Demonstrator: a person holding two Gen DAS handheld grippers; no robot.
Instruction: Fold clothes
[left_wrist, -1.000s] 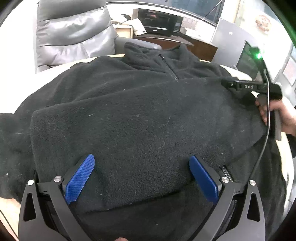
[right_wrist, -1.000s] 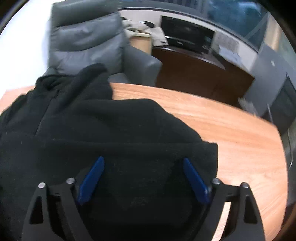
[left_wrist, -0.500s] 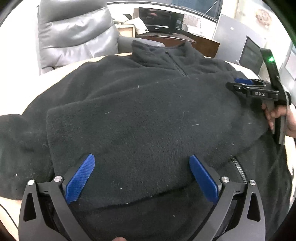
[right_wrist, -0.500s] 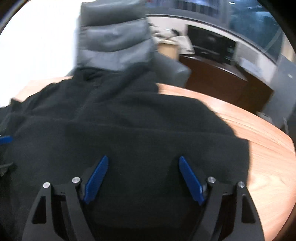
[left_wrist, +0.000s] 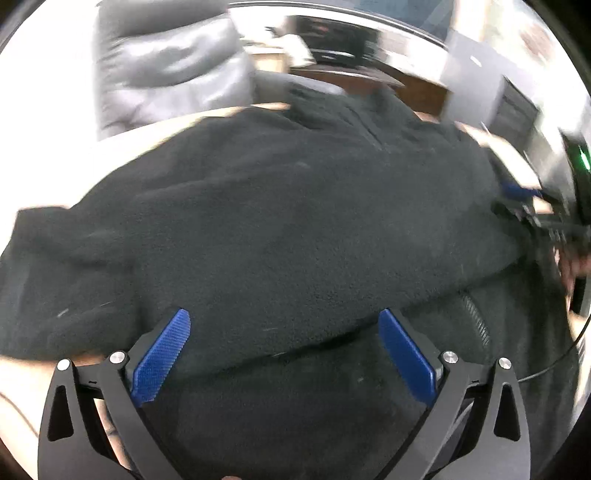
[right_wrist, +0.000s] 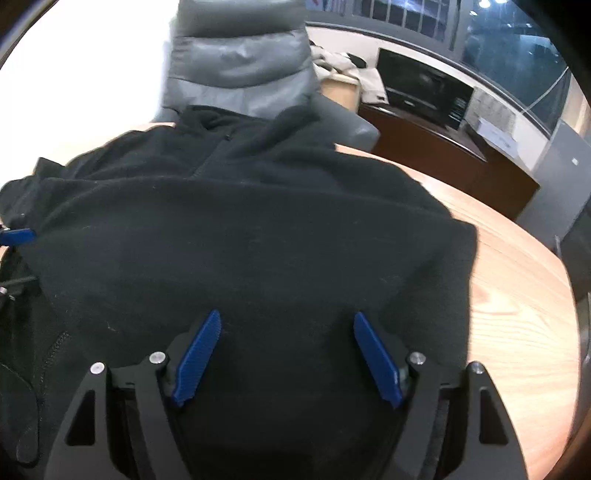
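Note:
A black fleece zip jacket (left_wrist: 288, 221) lies on a round wooden table (right_wrist: 517, 288), collar at the far side, with a sleeve folded across its body. It fills the right wrist view too (right_wrist: 240, 236). My left gripper (left_wrist: 284, 325) is open and empty, low over the jacket's near hem. My right gripper (right_wrist: 286, 325) is open and empty over the jacket's right part. The right gripper also shows at the right edge of the left wrist view (left_wrist: 532, 210), and one blue pad of the left gripper shows at the left edge of the right wrist view (right_wrist: 16, 236).
A grey leather chair (right_wrist: 240, 66) stands behind the table. A dark wooden cabinet (right_wrist: 443, 155) with a black microwave (right_wrist: 424, 88) is at the back right. Bare table wood lies right of the jacket. The left wrist view is motion-blurred.
Both grippers have drawn back and swung, staying open. The jacket now sits lower and more centred in the right wrist view. The sleeve stays folded across the body.

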